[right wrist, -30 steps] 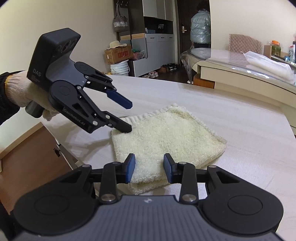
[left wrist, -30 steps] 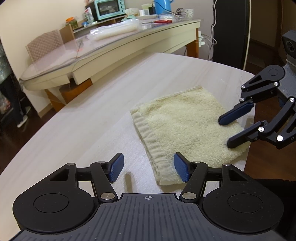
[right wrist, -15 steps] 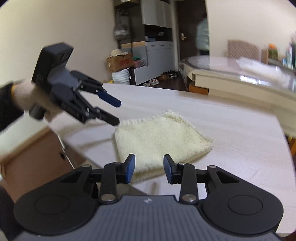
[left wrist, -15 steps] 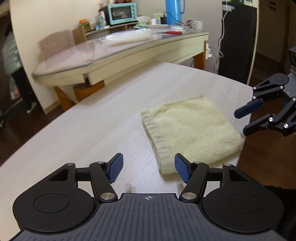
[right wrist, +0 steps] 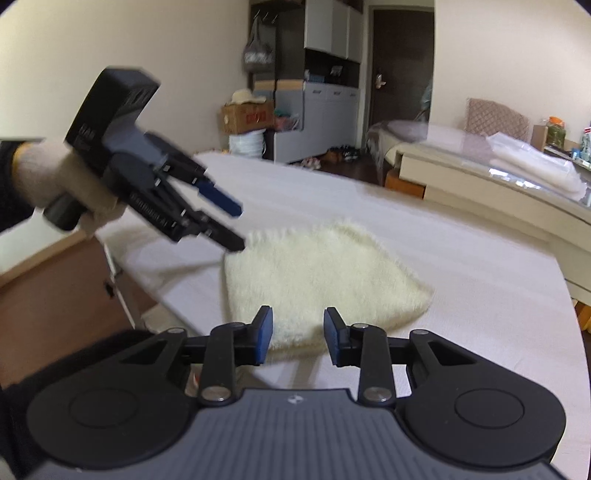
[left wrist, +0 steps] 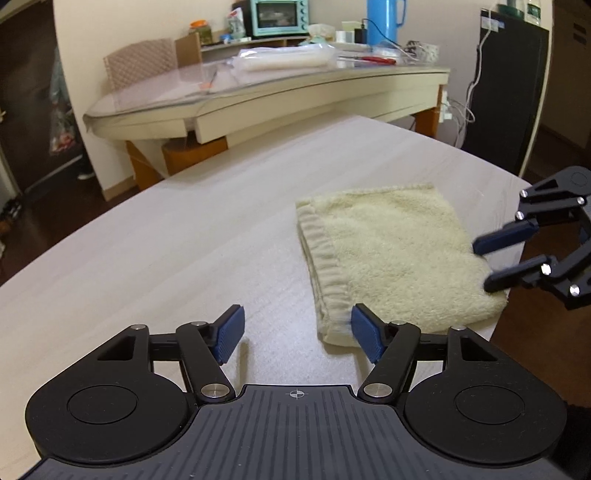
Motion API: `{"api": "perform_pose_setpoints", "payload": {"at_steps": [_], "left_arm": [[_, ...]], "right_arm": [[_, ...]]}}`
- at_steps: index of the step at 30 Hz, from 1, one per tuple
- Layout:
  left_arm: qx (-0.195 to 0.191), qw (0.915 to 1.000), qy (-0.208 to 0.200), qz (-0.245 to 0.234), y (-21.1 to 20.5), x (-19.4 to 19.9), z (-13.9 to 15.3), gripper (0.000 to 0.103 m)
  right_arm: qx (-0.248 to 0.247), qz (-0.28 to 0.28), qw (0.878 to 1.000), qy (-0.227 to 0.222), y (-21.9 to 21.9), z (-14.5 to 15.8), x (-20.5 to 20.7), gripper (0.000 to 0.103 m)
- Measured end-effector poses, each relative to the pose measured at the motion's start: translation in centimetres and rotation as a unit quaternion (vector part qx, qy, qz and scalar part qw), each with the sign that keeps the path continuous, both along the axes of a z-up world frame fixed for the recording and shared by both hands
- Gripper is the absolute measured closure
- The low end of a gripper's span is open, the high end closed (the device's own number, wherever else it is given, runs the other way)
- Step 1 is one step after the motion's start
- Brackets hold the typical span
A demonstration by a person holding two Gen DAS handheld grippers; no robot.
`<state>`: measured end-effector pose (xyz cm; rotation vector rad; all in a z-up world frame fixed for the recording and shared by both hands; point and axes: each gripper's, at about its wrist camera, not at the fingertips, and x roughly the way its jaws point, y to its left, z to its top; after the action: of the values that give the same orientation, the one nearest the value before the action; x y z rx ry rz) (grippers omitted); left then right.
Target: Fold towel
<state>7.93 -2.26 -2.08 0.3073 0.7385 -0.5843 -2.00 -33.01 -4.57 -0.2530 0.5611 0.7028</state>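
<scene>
A cream towel point(left wrist: 391, 254) lies folded into a thick rectangle near the edge of the pale wooden table point(left wrist: 184, 240). My left gripper point(left wrist: 297, 338) hovers over the table at the towel's near corner. Its jaws are opening with nothing between them, and its right pad point(left wrist: 365, 338) stands just beside the ribbed hem. In the right wrist view the left gripper point(right wrist: 238, 229) is held by a gloved hand point(right wrist: 44, 177). My right gripper point(right wrist: 298, 339) is at the towel's point(right wrist: 317, 273) opposite edge. Its jaws are closing, the edge shows in the gap, and the pads do not press it.
The table's edge point(left wrist: 513, 229) runs right beside the towel, with dark floor beyond. A glass-topped table point(left wrist: 258, 92) behind carries a teal oven point(left wrist: 279, 16), a blue jug point(left wrist: 382, 16) and a plastic bag. A black cabinet point(left wrist: 506, 92) stands at the right.
Both grippers drew back from the towel half a second ago and are now at its edges again. The towel has not moved.
</scene>
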Motion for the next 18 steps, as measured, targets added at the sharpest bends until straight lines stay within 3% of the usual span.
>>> {"api": "perform_pose_setpoints", "payload": {"at_steps": [4, 8, 13, 18], "left_arm": [[-0.003, 1.0, 0.0, 0.003, 0.3, 0.2, 0.3, 0.033], [-0.015, 0.9996, -0.024, 0.002, 0.1, -1.2, 1.9, 0.035], [-0.041, 0.9976, -0.034, -0.044, -2.7, -3.8, 3.0, 0.042], [-0.031, 0.9924, -0.048, -0.11, -6.4, -6.5, 2.0, 0.052]], "right_arm": [[0.024, -0.009, 1.0, -0.007, -0.7, 0.5, 0.0, 0.069], [0.015, -0.02, 0.999, -0.022, -2.2, 1.7, 1.1, 0.068], [0.008, -0.031, 0.999, -0.022, -3.6, 2.1, 4.0, 0.068], [0.014, -0.04, 0.999, 0.0, -4.8, 1.8, 6.7, 0.066]]}}
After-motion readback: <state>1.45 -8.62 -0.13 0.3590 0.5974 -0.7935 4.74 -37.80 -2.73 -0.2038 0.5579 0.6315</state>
